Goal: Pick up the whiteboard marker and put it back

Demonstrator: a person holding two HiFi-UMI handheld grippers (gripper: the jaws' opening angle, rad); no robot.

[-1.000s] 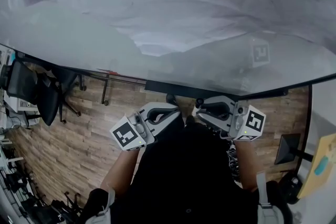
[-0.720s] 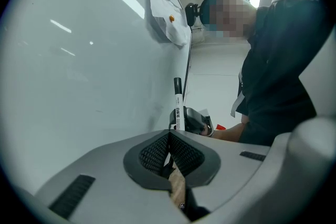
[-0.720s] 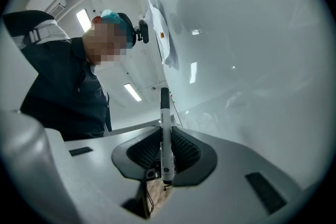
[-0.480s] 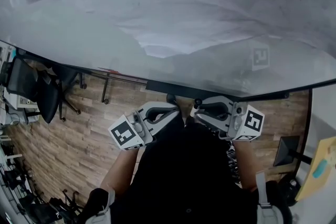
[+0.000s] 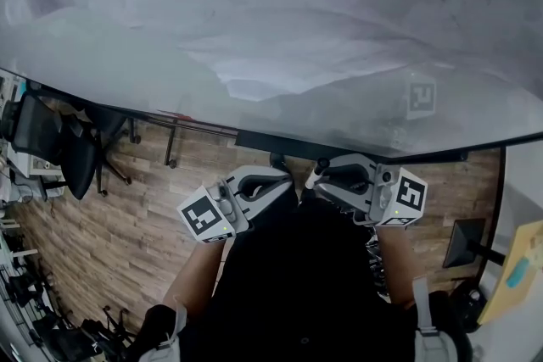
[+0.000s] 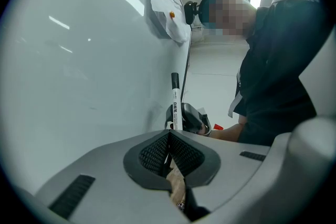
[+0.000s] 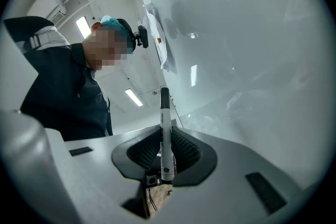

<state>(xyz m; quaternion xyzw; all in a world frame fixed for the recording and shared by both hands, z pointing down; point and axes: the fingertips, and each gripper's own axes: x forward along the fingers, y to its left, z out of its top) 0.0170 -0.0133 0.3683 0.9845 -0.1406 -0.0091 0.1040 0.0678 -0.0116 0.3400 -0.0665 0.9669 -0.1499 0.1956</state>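
Observation:
The whiteboard marker (image 7: 165,128), a white barrel with a black cap, stands upright between the jaws of my right gripper (image 7: 164,140), which is shut on it. In the left gripper view the same marker (image 6: 175,105) rises just beyond my left gripper (image 6: 169,136), with the right gripper (image 6: 192,119) holding it from behind. My left gripper's jaws meet with nothing between them. In the head view both grippers, left (image 5: 273,174) and right (image 5: 321,175), hang side by side just below the whiteboard (image 5: 271,21). The marker itself is not clear in that view.
A black ledge (image 5: 288,145) runs along the whiteboard's lower edge. A white sheet (image 6: 165,13) and a square marker tag (image 5: 422,97) sit on the board. Below are a wooden floor (image 5: 127,216), an office chair (image 5: 59,150) at left and a black stand (image 5: 467,242) at right.

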